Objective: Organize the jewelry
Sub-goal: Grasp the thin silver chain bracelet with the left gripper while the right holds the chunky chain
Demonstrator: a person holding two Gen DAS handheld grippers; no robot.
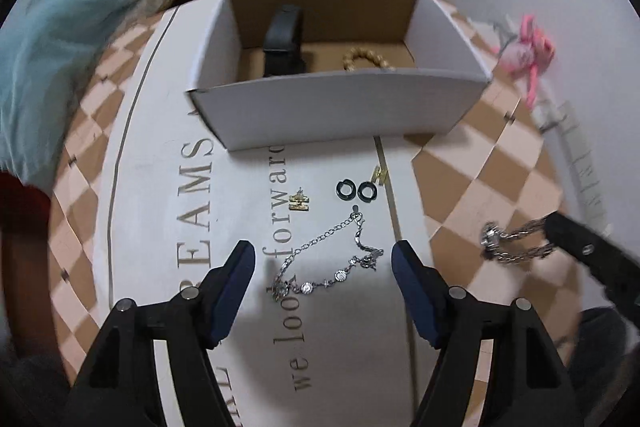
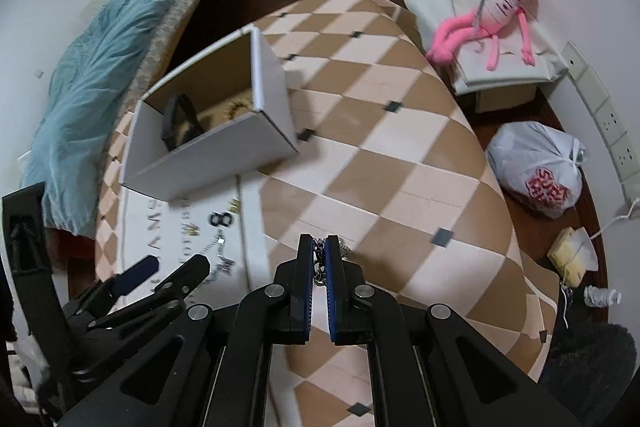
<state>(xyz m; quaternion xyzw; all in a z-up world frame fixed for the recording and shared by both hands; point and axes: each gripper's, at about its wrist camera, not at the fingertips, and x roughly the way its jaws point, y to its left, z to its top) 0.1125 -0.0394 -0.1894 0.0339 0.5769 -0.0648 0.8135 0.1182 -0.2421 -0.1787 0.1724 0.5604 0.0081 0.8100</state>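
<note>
A silver chain bracelet (image 1: 326,261) lies on the white lettered mat (image 1: 168,187), between the fingers of my open left gripper (image 1: 323,259). Two black rings (image 1: 356,190) and two gold H-shaped earrings (image 1: 299,202) lie just beyond it. An open white cardboard box (image 1: 340,107) behind them holds a black watch band (image 1: 282,43) and a beaded bracelet (image 1: 366,61). My right gripper (image 2: 319,249) is shut on a silver chain (image 2: 319,259), also seen in the left wrist view (image 1: 508,245), held above the checkered cover to the right of the mat.
The checkered cover (image 2: 380,155) spans the surface. A blue blanket (image 2: 100,67) lies at the left. A pink plush toy (image 2: 492,23) sits on a white cushion, with a white plastic bag (image 2: 536,167) on the floor at the right.
</note>
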